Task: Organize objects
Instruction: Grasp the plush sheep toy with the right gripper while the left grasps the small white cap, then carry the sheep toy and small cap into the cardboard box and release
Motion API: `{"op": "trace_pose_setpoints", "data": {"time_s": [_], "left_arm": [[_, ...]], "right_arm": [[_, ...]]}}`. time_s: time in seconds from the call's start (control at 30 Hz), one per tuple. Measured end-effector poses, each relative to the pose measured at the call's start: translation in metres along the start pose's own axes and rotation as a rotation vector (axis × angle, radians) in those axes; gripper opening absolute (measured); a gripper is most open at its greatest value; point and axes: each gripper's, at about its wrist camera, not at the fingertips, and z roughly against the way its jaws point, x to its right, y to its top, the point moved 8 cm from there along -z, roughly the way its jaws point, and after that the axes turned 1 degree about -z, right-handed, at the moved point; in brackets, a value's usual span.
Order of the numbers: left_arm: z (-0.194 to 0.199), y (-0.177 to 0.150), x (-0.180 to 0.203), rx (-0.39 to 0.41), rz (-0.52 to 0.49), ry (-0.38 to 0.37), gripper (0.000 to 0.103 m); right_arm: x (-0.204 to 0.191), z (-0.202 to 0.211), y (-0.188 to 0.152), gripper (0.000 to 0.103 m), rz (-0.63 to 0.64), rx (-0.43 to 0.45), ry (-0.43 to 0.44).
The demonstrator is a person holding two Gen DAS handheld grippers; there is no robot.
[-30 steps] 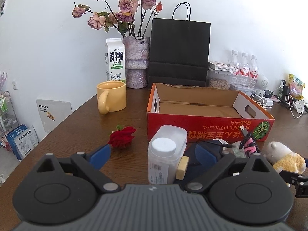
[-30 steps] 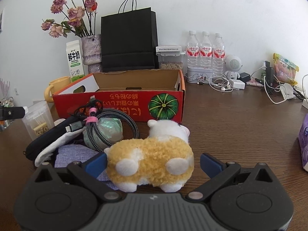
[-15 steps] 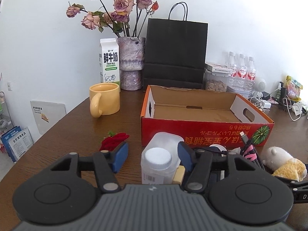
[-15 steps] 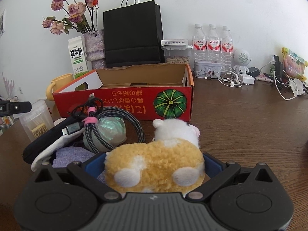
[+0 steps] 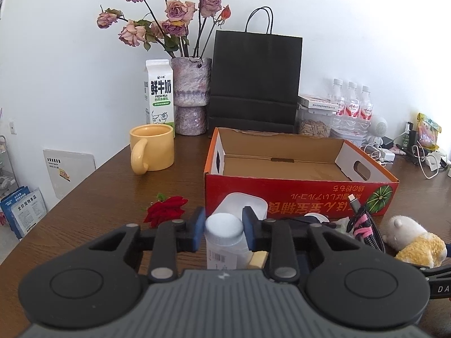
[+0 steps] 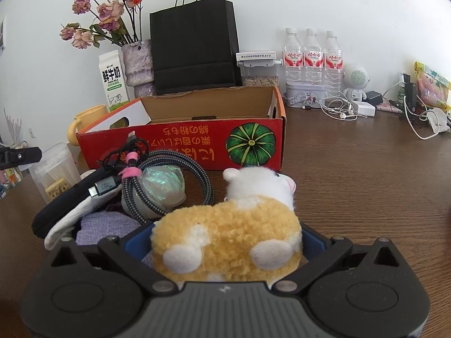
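Left claw: its jaws have just been closing on the clear jar, which stands on the counter near the red box; the pads seem to touch its white cap.
Right claw: the plush sheep lies between the blue pads; I cannot tell if they squeeze it.
Good way: I judge it best to hold the jar upright, lift straight, then go over the near wall of the empty box.
Count: three water bottles, one yellow mug, one milk carton, one red rose, one black bag.
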Motion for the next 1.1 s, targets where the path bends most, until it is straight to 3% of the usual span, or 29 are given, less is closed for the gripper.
{"op": "trace_pose_setpoints", "data": {"time_s": [0.53, 1.1], "left_arm": [[0.023, 0.01, -0.003, 0.037, 0.009, 0.013, 0.029], [0.07, 0.008, -0.004, 0.048, 0.02, -0.006, 0.029]], "right_arm": [[-0.004, 0.024, 0.007, 0.097, 0.006, 0.083, -0.015], [-0.032, 0.081, 0.021, 0.097, 0.059, 0.181, -0.008]]}}
